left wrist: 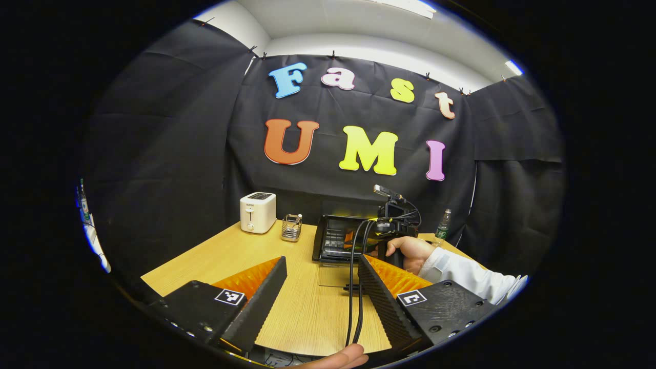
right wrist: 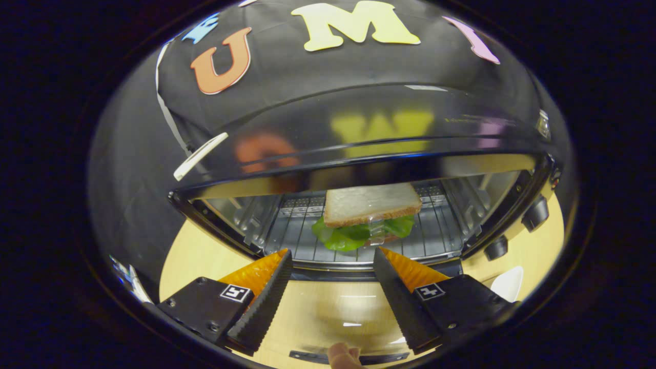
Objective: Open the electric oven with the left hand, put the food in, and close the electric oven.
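Currently, in the left gripper view, the left gripper (left wrist: pixel 320 287) is held back over the table (left wrist: pixel 302 307), open and empty, clear of the open oven (left wrist: pixel 338 241). In the right gripper view, the right gripper (right wrist: pixel 333 279) is open just outside; the sandwich (right wrist: pixel 366 215) lies on the oven rack (right wrist: pixel 435 230), apparently released, so closing the door remains.

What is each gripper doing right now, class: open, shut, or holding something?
Left gripper: open, holding nothing, above the table.
Right gripper: open, holding nothing, facing the sandwich on the oven rack.
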The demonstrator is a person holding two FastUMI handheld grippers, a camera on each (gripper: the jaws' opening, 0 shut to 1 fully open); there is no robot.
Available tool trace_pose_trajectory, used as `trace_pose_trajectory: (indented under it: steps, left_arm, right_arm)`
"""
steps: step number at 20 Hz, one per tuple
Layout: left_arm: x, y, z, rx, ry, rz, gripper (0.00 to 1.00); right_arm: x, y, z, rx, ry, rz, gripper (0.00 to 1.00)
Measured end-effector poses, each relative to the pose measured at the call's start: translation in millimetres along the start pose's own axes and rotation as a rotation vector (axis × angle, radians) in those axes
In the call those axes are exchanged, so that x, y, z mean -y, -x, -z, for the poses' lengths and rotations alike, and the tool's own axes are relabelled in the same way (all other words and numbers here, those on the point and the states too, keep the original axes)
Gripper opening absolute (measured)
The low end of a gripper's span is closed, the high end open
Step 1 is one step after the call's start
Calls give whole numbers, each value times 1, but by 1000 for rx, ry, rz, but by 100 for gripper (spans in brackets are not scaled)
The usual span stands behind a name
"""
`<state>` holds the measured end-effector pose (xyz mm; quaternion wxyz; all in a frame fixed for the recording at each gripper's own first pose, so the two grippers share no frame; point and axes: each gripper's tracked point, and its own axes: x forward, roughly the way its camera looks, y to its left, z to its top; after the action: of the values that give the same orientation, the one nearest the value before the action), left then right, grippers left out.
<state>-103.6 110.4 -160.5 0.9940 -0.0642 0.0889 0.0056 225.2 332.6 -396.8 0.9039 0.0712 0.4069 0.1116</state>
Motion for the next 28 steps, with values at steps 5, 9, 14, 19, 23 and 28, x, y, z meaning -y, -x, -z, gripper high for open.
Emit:
trace_pose_trajectory:
  steps: [5, 9, 14, 19, 23, 28]
  left_arm:
    - [5, -17, 14, -43, -34, 12, 92]
    - [2, -47, 27, -104, -52, -3, 92]
    - [24, -87, 60, -216, -127, -2, 93]
    - [57, -115, 101, -338, -85, 62, 93]
    - [87, -125, 129, -419, -101, 116, 93]
    - [108, -140, 171, -520, -145, 117, 93]
  right_arm:
    - [4, 72, -14, 127, 29, -62, 100]
    - [15, 154, -36, 336, 62, -103, 94]
    - [39, 259, -53, 590, 81, -98, 92]
    - [79, 342, -65, 753, 114, -1, 91]
    - [97, 386, -64, 784, 107, -1, 92]
    - [133, 435, -57, 842, 78, 16, 92]
